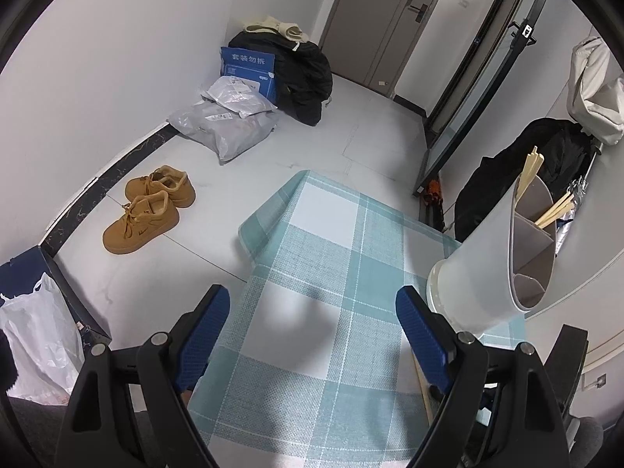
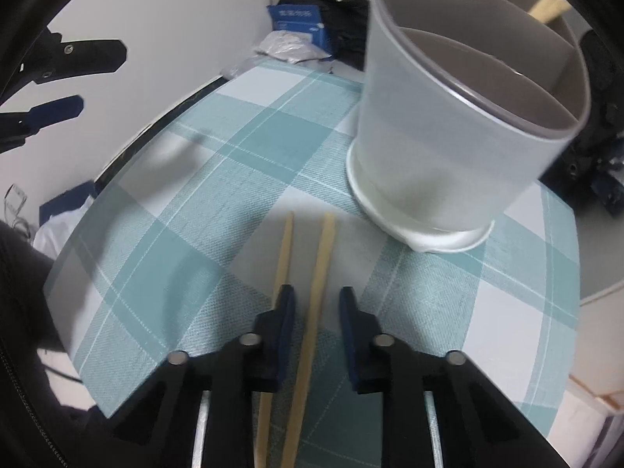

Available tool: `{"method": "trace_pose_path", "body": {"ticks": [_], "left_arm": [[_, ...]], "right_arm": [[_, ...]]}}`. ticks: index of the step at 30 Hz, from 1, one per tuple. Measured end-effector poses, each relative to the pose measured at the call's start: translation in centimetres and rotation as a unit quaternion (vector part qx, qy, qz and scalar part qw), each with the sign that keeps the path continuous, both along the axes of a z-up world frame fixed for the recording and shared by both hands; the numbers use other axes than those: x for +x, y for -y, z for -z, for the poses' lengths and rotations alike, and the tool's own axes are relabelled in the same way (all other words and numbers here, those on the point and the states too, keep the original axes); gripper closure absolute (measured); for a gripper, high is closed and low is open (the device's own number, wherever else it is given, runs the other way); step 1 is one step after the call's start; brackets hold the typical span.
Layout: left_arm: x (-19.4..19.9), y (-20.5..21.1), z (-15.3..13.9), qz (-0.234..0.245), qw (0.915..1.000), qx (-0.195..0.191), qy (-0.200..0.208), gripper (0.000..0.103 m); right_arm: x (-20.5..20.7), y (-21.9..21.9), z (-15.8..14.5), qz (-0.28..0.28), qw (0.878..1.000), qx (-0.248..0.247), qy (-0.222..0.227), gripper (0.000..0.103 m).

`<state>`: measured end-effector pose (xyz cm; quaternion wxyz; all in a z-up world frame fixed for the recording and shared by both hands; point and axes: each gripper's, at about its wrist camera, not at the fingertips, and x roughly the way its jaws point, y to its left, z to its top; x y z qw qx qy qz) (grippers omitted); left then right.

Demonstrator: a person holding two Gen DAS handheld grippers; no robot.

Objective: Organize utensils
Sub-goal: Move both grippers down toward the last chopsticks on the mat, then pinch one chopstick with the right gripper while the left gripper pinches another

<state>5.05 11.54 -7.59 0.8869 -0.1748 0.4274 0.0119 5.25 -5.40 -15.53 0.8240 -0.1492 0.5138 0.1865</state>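
Observation:
A white utensil holder with inner dividers stands on the teal plaid tablecloth; it shows at the right of the left wrist view with several wooden chopsticks inside. Two loose chopsticks lie on the cloth in front of the holder. My right gripper is open and low over them, one chopstick between its jaws, the other under the left finger. My left gripper is open and empty above the cloth; it also shows at the left of the right wrist view.
The table's far corner drops to a grey floor. Brown shoes, grey parcels and a black bag lie on the floor by the wall. A white plastic bag sits at the left. Black clothing hangs behind the holder.

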Motion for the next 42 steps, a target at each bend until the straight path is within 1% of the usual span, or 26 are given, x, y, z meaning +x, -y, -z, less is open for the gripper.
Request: {"method": "trace_pose_path", "body": {"ticks": [2,4,11,13,16,19,24,26,29,31,32,35,38,39,40,41,42], "left_arm": [[-0.1,0.1,-0.1,0.001,1.0000,0.004,0.002,0.019],[-0.2,0.2,-0.1,0.001,1.0000,0.007,0.003,0.019],[-0.2,0.0,-0.1,0.002,1.0000,-0.007,-0.001,0.019],[-0.2,-0.1,-0.2,0.001,1.0000,-0.005,0.000,0.019],[-0.1,-0.2,-0.1,0.000,0.9999,-0.011,-0.004,0.019],[-0.1,-0.4,0.2,-0.003,0.9999,-0.015,-0.007,0.019],[-0.1,-0.3,0.3,-0.004,0.9999,-0.013,-0.008,0.019],[0.0,-0.4,0.5,-0.009,0.9998,-0.012,-0.012,0.019],[0.2,-0.6,0.9,-0.015,0.9996,-0.016,-0.020,0.019],[0.3,-0.6,1.2,-0.010,0.9996,-0.018,-0.021,0.019],[0.3,-0.5,1.3,-0.007,0.9996,-0.017,-0.024,0.019],[0.5,-0.1,2.0,0.003,0.9990,-0.011,-0.044,0.019],[0.6,0.6,2.9,0.016,0.9976,-0.013,-0.066,0.019],[0.6,0.9,3.1,0.019,0.9972,-0.010,-0.072,0.019],[0.5,1.1,3.3,0.022,0.9968,-0.009,-0.076,0.019],[0.4,1.6,3.4,0.029,0.9963,-0.008,-0.080,0.019],[0.4,2.0,3.5,0.035,0.9959,-0.007,-0.084,0.019]], "right_arm": [[0.1,0.0,-0.1,-0.001,1.000,-0.008,-0.004,0.097],[-0.2,0.5,-0.3,0.003,1.000,-0.004,-0.015,0.098],[-1.9,2.3,-0.6,0.006,0.999,-0.005,-0.051,0.098],[-2.6,2.3,-0.7,0.010,0.998,-0.008,-0.055,0.097],[-3.3,3.1,-0.9,0.017,0.998,0.000,-0.056,0.097],[-3.5,3.3,-1.4,0.014,0.998,0.000,-0.053,0.093],[-2.0,1.9,-1.4,-0.003,0.999,-0.019,-0.049,0.087],[-1.4,1.2,-1.4,-0.012,0.998,-0.029,-0.047,0.087],[-0.4,0.6,-1.3,-0.013,0.998,-0.026,-0.063,0.086],[0.1,0.7,-1.4,-0.003,0.997,-0.019,-0.076,0.091],[0.1,0.8,-1.5,0.001,0.997,-0.014,-0.079,0.097],[0.0,1.3,-1.6,0.009,0.997,0.002,-0.080,0.097],[-0.6,2.2,-2.4,0.020,0.997,0.026,-0.066,0.097],[-1.0,3.5,-3.5,0.039,0.996,0.061,-0.049,0.097],[-1.0,3.5,-3.5,0.039,0.996,0.061,-0.049,0.097],[-1.2,4.3,-4.1,0.053,0.994,0.086,-0.041,0.097],[-1.3,4.8,-4.5,0.062,0.992,0.101,-0.035,0.097]]}}
